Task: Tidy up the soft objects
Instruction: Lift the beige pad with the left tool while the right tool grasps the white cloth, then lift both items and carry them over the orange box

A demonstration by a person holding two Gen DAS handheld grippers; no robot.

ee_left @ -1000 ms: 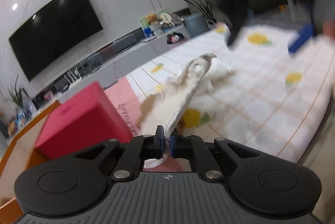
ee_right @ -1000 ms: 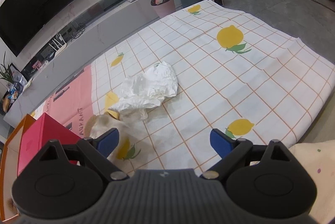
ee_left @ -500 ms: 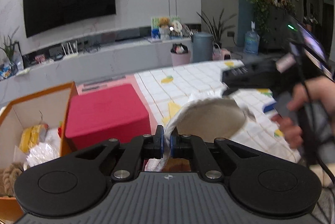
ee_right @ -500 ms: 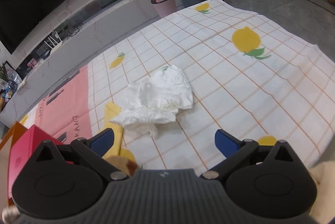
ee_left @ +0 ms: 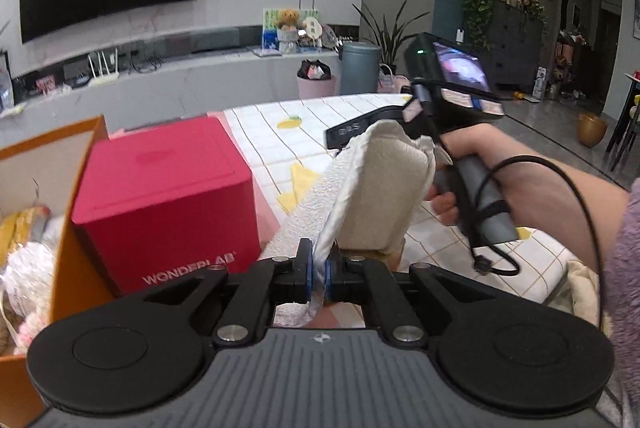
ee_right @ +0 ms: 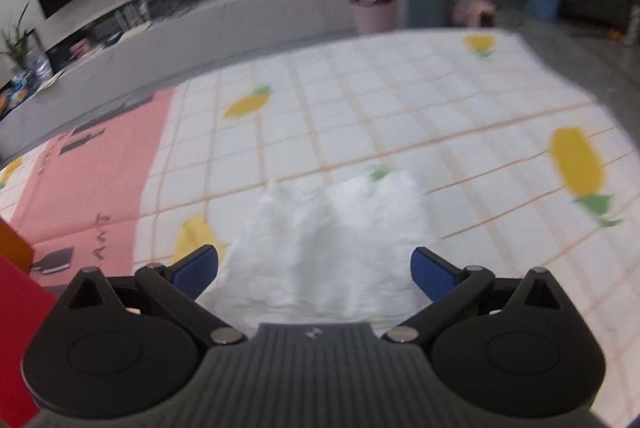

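Left wrist view: left gripper (ee_left: 316, 274) at lower centre, blue pads pressed together, pinching the edge of a cream and white textured fabric piece (ee_left: 376, 195).
Fabric position: rising from the pads toward frame centre, hanging clear of the lemon-print checked cloth (ee_left: 360, 111).
Containers: red square box (ee_left: 168, 195) at centre left; orange open box (ee_left: 52, 187) at left edge, holding soft items.
Person: a hand (ee_left: 468, 171) at right is gripping the other tool's handle.
Right wrist view: right gripper (ee_right: 314, 268) with blue pads spread wide, pressing on nothing.
Crumpled white cloth (ee_right: 328, 240): lying on the checked cloth, lower centre, between the spread fingers; image is blurring.
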